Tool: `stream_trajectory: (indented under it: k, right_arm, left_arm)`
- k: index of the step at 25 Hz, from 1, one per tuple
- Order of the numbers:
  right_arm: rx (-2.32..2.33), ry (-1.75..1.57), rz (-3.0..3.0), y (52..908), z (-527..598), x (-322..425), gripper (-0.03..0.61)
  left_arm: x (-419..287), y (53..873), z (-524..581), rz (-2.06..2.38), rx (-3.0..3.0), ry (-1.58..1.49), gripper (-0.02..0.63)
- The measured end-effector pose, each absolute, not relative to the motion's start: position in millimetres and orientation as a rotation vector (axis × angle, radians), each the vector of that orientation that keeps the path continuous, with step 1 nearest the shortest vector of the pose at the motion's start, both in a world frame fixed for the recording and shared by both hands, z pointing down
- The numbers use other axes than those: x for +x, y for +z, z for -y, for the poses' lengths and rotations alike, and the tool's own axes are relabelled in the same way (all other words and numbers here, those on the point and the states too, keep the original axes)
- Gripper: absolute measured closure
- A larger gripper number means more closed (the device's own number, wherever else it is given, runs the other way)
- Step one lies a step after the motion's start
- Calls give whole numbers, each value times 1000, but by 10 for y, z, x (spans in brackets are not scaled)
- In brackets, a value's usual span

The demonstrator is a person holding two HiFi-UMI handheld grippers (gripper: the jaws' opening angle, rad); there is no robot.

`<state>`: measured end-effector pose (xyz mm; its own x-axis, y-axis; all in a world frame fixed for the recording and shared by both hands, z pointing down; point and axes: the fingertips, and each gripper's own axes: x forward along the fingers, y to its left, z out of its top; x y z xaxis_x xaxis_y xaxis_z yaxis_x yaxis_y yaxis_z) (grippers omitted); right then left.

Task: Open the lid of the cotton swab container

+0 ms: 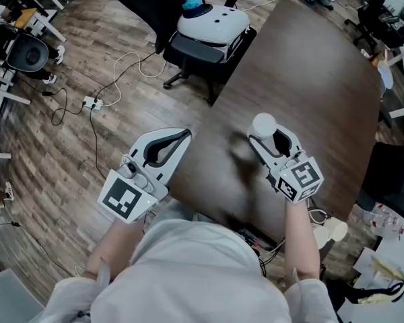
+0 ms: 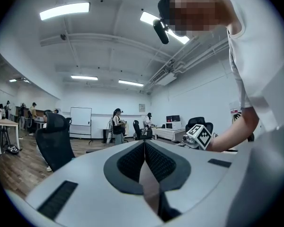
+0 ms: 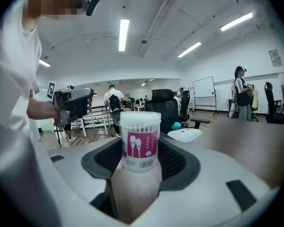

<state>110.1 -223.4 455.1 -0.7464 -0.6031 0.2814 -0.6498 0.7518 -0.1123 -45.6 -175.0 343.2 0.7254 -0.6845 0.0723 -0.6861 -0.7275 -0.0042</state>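
Observation:
The cotton swab container (image 3: pixel 140 141) is a clear round tub with a white lid and a pink label. It stands upright between the jaws of my right gripper (image 3: pixel 140 162), which is shut on its lower part. From the head view its white lid (image 1: pixel 263 124) shows at the tip of the right gripper (image 1: pixel 266 138), held above the dark brown table (image 1: pixel 310 79). My left gripper (image 1: pixel 183 137) is shut and holds nothing, hanging off the table's left edge over the wood floor. In the left gripper view the jaws (image 2: pixel 144 144) meet in a closed line.
A black office chair (image 1: pixel 202 46) carrying a white object stands at the table's far left corner. A power strip (image 1: pixel 91 102) with cables lies on the floor. Paper cups (image 1: pixel 330 231) and clutter sit at the near right. Other people stand far off in the room.

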Motion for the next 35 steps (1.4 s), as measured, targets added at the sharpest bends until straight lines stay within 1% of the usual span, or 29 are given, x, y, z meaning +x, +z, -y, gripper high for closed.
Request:
stream_trajectory:
  k: [9, 20, 21, 23, 24, 29, 31, 35]
  right_arm:
    - [933, 197, 2800, 3818, 1769, 950, 331]
    - [910, 90, 2837, 3423, 1206, 787, 332]
    - [906, 80, 2838, 3400, 1180, 766, 331]
    - [894, 53, 2835, 3349, 1145, 720, 333]
    - [888, 37, 2832, 3325, 1131, 698, 333]
    - [861, -2, 2825, 3287, 1052, 656, 333]
    - [849, -16, 2818, 3299, 1032, 649, 332]
    - [826, -28, 2812, 3331, 992, 632, 333]
  left_arm:
    - [-213, 3144, 1550, 982, 2972, 71, 600]
    - [-15, 2916, 1192, 748, 3017, -1, 594]
    - [12, 2908, 1178, 720, 3019, 2, 577]
    - [78, 2885, 1153, 654, 3011, 4, 503]
    - [117, 2870, 1134, 617, 3003, 2, 476]
    - [345, 2828, 997, 451, 2995, 26, 390]
    - [418, 2832, 967, 418, 3002, 55, 369]
    - [512, 2819, 932, 370, 3005, 71, 351]
